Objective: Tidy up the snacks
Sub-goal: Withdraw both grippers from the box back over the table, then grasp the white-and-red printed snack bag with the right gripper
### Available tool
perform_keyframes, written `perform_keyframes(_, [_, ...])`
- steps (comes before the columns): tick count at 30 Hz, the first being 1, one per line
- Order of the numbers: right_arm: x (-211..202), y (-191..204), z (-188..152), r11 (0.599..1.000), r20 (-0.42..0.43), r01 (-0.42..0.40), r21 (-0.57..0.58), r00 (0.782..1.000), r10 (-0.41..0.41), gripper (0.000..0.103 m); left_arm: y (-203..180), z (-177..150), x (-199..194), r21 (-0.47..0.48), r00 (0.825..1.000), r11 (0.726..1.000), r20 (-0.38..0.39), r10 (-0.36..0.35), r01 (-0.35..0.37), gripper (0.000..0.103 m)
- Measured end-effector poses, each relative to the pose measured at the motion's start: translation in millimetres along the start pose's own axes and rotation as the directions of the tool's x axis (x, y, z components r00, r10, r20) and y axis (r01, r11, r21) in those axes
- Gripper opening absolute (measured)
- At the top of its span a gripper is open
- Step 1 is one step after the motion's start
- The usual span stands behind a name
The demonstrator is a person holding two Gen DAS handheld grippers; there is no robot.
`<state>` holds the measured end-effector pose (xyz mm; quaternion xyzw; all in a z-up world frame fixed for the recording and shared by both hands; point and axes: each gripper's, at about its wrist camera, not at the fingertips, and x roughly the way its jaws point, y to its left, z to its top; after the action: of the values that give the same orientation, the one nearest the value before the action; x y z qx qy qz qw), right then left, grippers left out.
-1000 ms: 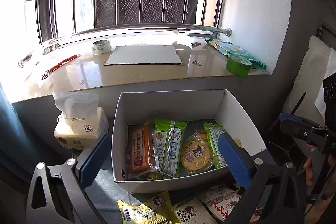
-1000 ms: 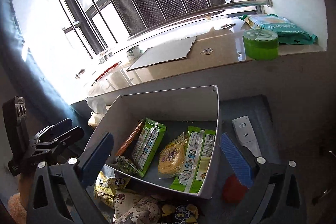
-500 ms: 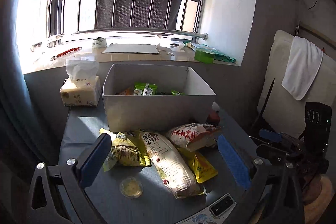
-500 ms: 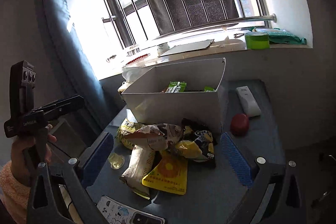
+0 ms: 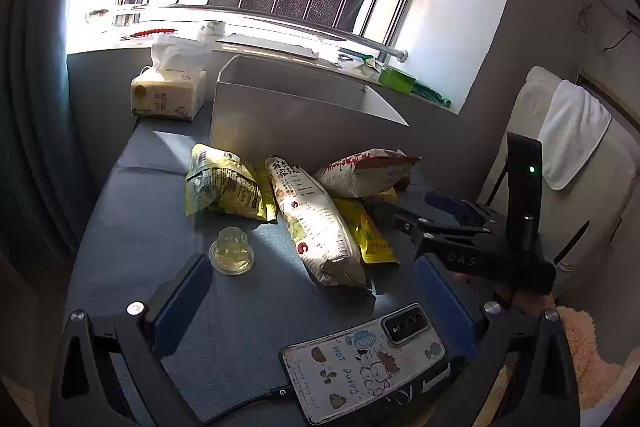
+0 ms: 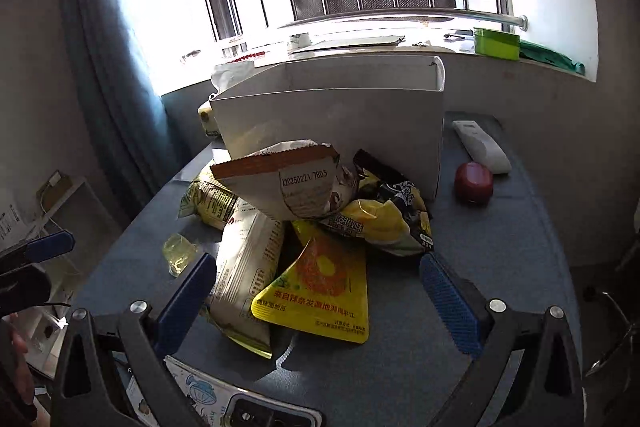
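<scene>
Left wrist view: claw (image 5: 312, 291) pulled back; phone (image 5: 366, 359) now visible.

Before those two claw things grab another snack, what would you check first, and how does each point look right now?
1. Left gripper jaws open, nothing held: ok.
2. Right gripper jaws open, nothing held: ok.
3. Snack pile in front of the white box: ok.
4. Yellow pouch on top, free to lift: not ok, other bags overlap its upper end.
5. Room left inside the box: cannot tell.
6. Phone clear of the pile: ok.
</scene>
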<state>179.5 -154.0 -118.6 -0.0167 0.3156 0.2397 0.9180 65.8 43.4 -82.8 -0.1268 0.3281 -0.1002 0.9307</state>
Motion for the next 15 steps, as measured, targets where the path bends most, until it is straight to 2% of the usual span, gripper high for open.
perform_keyframes(4, [28.3, 11.6, 19.0, 0.998, -0.014, 0.024, -0.050, 1.000, -0.025, 0.103, 5.2, -2.6, 2.6, -0.032, 1.000, 0.999, -0.005, -0.019, 0.018, 0.103])
perform_keyframes(9, [60.5, 17.9, 32.0, 0.995, -0.071, 0.046, -0.085, 0.996, -0.052, 0.101, 7.4, -10.6, 9.6, -0.038, 0.999, 0.999, -0.034, -0.012, 0.011, 0.103])
perform_keyframes(10, [64.0, 17.2, 33.4, 0.996, -0.086, 0.036, -0.078, 0.995, -0.043, 0.093, 8.5, -12.1, 11.7, -0.042, 0.999, 0.999, -0.042, -0.013, 0.011, 0.103])
perform_keyframes(11, [67.2, 16.8, 34.3, 0.996, -0.105, 0.050, -0.075, 0.993, -0.058, 0.051, 9.6, -13.1, 14.3, -0.047, 0.999, 0.999, -0.050, -0.013, 0.010, 0.103])
perform_keyframes(12, [67.0, 16.4, 34.7, 0.995, -0.101, 0.074, -0.074, 0.992, -0.081, 0.050, 10.8, -13.8, 16.4, -0.052, 0.998, 0.999, -0.054, -0.011, 0.008, 0.103])
perform_keyframes(15, [58.7, 10.1, 36.4, 1.000, -0.084, 0.014, -0.027, 0.996, -0.016, 0.049, 13.3, -12.8, 23.7, -0.069, 0.997, 0.997, -0.069, -0.028, 0.024, 0.103])
